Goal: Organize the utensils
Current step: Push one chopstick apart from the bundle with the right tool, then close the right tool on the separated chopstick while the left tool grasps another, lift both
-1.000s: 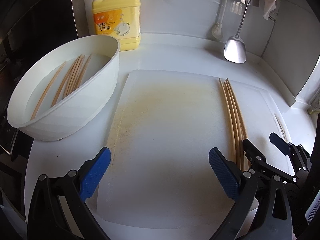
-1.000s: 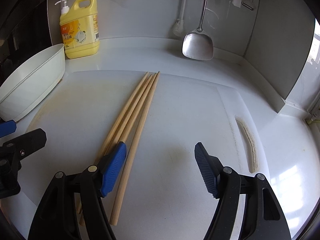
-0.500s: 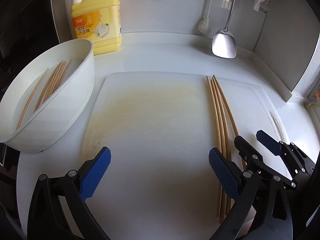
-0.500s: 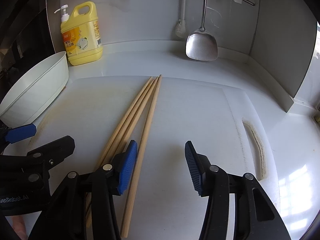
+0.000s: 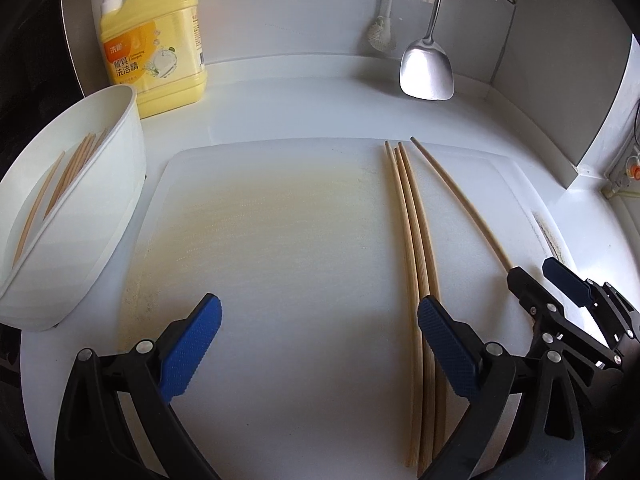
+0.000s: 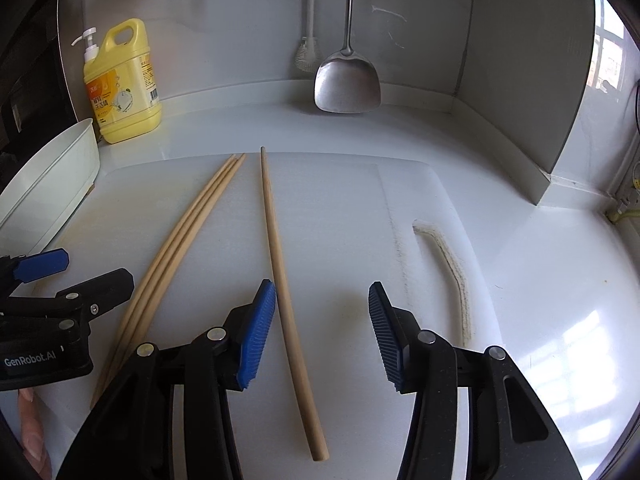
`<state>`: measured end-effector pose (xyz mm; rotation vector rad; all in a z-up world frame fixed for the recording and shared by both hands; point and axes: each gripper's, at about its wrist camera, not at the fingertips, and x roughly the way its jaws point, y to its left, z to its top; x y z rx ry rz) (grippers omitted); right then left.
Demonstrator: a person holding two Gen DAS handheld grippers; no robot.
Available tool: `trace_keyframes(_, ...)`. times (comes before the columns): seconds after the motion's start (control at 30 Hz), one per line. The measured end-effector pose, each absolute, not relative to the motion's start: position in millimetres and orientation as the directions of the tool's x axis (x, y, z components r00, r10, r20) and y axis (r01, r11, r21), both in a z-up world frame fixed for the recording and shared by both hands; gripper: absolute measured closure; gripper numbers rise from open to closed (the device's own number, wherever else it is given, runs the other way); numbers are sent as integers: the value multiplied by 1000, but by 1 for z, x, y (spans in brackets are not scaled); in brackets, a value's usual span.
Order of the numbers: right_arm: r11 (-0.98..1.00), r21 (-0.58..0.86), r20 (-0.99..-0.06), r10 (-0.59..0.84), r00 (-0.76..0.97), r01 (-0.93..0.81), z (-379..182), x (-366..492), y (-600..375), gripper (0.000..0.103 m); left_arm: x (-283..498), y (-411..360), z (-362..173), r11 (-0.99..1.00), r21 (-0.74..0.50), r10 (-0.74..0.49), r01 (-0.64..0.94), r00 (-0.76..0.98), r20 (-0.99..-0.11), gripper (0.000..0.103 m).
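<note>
Three wooden chopsticks (image 5: 416,248) lie side by side on the white cutting board (image 5: 280,240); they also show in the right wrist view (image 6: 180,240). A fourth chopstick (image 6: 280,280) lies apart to their right, between the open fingers of my right gripper (image 6: 320,328), near its left pad (image 6: 258,332). It also shows in the left wrist view (image 5: 460,200). My left gripper (image 5: 320,344) is open and empty over the board, its right pad (image 5: 448,352) over the three chopsticks. Several more chopsticks (image 5: 60,176) lie in a white basin (image 5: 100,216).
A yellow dish soap bottle (image 5: 154,36) stands at the back left. A metal spatula (image 5: 427,72) and a brush (image 5: 382,36) hang on the back wall. A wall corner (image 6: 560,120) bounds the counter at the right. The board has a handle slot (image 6: 448,264).
One chopstick has been separated from the bundle and now lies to the right, between my right gripper's fingers. The right gripper shifted right and opened wider. The left gripper drew back slightly.
</note>
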<state>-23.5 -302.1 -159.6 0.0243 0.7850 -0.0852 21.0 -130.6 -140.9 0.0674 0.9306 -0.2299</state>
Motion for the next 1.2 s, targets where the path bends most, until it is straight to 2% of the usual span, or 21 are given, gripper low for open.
trace_keyframes(0.5, 996, 12, -710, -51, 703, 85, -158, -28, -311, 56, 29, -137, -145, 968, -38, -178, 247, 575, -799, 6)
trace_keyframes(0.6, 997, 12, -711, -46, 702, 78, -158, -25, -310, 56, 27, -147, -145, 968, 24, -135, 251, 598, -790, 6)
trace_keyframes(0.73, 998, 5, -714, -36, 699, 56, -157, -21, -307, 56, 29, -146, -145, 971, 3, -143, 237, 596, -791, 6)
trace_keyframes(0.8, 999, 2, -717, -29, 697, 44, -156, -17, -306, 54, 30, -148, -144, 972, 3, -143, 236, 600, -787, 9)
trace_keyframes(0.9, 999, 8, -721, -26, 693, 45, -157, -10, -306, 46, 32, -151, -143, 972, 3, -145, 235, 608, -781, 13)
trace_keyframes(1.03, 999, 5, -716, -22, 697, 37, -156, -4, -304, 45, 37, -153, -142, 972, 3, -144, 233, 610, -779, 15)
trace_keyframes(1.1, 1000, 5, -714, -16, 699, 28, -156, -2, -304, 45, 39, -155, -141, 971, 3, -148, 240, 609, -779, 20)
trace_keyframes(1.13, 1000, 5, -714, -14, 700, 25, -156, -1, -303, 46, 40, -156, -140, 970, 5, -150, 245, 610, -778, 27)
trace_keyframes(1.2, 1000, 7, -710, -7, 704, 17, -156, -1, -302, 55, 39, -160, -137, 965, 5, -161, 261, 610, -776, 38)
